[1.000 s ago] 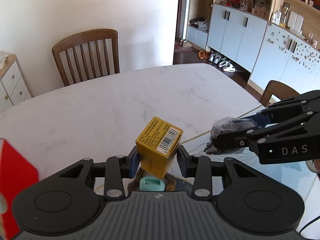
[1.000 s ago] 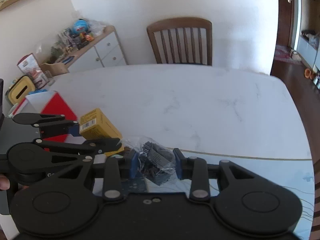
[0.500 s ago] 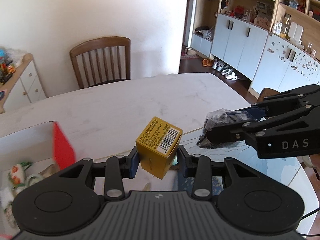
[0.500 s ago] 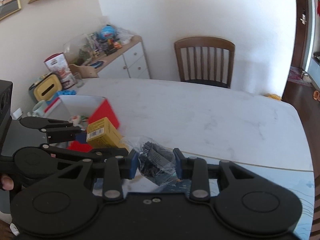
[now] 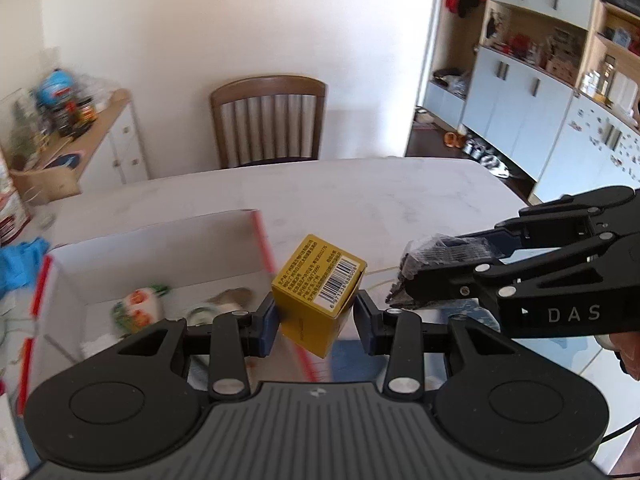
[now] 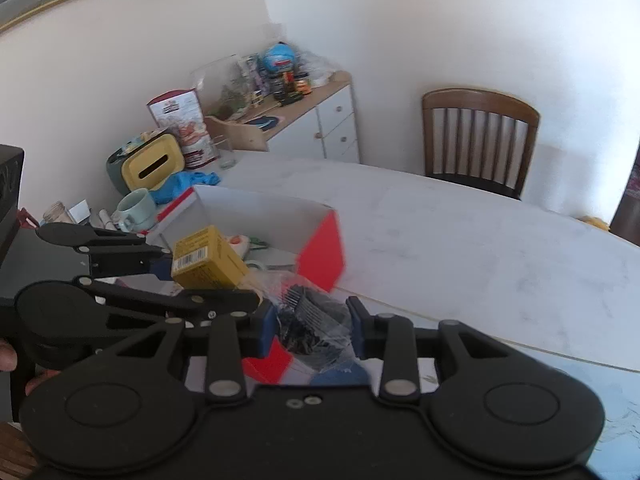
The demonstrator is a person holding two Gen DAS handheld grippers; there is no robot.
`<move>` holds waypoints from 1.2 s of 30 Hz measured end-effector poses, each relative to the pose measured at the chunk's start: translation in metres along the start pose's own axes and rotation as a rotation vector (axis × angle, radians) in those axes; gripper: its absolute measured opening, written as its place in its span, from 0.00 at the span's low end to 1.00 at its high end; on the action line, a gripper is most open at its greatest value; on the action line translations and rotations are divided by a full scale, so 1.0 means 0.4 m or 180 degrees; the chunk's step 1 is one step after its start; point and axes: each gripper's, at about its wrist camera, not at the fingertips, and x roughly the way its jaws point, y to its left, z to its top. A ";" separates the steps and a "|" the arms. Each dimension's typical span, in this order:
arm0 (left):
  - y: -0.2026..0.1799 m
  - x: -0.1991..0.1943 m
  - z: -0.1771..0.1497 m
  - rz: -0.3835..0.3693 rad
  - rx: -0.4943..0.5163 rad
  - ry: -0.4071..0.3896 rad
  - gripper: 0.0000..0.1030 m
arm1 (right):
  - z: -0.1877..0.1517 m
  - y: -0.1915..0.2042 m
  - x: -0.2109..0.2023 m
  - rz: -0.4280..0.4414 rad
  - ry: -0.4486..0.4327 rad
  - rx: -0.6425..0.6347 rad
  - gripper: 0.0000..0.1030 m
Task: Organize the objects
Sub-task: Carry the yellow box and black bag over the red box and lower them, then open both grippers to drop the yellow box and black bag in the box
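**2 grippers carry 2 items at the near corner of the open box**

The left gripper (image 5: 316, 316) clamps a yellow carton (image 5: 318, 292) between its blue pads, tilted, barcode face up, clear of the table (image 5: 360, 200). The carton hangs over the near right wall of the red-and-white box (image 5: 152, 240), whose red edge runs just behind it. Inside the box lie a few small items, blurred; much of its white floor is bare.

The right gripper (image 6: 312, 326) grips a clear bag of dark pieces (image 6: 310, 320), its fingers closed narrowly on the crinkled plastic. The bag hangs just outside the box's red corner (image 6: 322, 252), close beside the carton. The 2 grippers sit side by side, nearly touching.

Beyond the box the marble top lies open up to the wooden chair (image 6: 480, 136). At the box's left end crowd a mug (image 6: 136, 208), blue gloves (image 6: 188, 182) and a yellow tissue holder (image 6: 152, 164).
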 end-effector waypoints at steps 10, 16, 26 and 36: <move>0.193 -0.033 -0.046 0.0177 -0.0138 0.0024 0.37 | 0.046 0.133 0.118 0.0046 0.0086 -0.0129 0.33; 0.298 -0.026 -0.062 0.0330 -0.0181 0.0067 0.37 | 0.067 0.176 0.200 -0.0015 0.0159 -0.0163 0.33; 0.421 0.050 -0.078 0.0538 -0.0171 0.0252 0.37 | 0.084 0.200 0.336 -0.0150 0.0348 -0.0129 0.34; 0.482 0.144 -0.072 0.0555 -0.0137 0.0443 0.37 | 0.127 0.240 0.456 -0.0259 0.0408 -0.0234 0.34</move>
